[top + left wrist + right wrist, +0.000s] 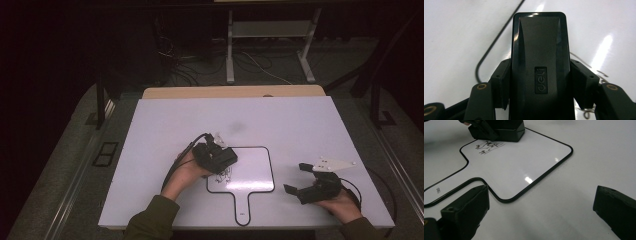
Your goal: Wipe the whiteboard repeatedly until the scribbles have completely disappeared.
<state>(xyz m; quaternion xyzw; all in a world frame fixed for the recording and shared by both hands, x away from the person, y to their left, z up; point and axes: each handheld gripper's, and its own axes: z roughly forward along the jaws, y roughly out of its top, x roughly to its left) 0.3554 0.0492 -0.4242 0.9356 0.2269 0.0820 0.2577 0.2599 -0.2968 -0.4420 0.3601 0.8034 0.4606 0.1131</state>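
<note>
Left gripper (540, 100): jaws clamped on a black eraser block (540, 62), pads pressed flat against both long sides, embossed label facing the camera. In the high view, left gripper (216, 156) with the eraser block (222, 159) low over the upper left corner of the paddle-shaped whiteboard (252, 170), the left hand (187, 170) just off the board's left edge. Dark scribbles (223, 175) on the board right beside the block; whether the block touches the board, cannot tell. Same scribbles (486, 146) in the right gripper view, just in front of the eraser block (506, 130).

Right gripper (541, 212): jaws spread wide, nothing between them, only bare white table (574, 220) in the gap. In the high view, right gripper (299, 177) well apart from the whiteboard's right edge, held in the right hand (342, 202) near the table's front right corner.

Whiteboard lying flat on the table, handle toward the person.
</note>
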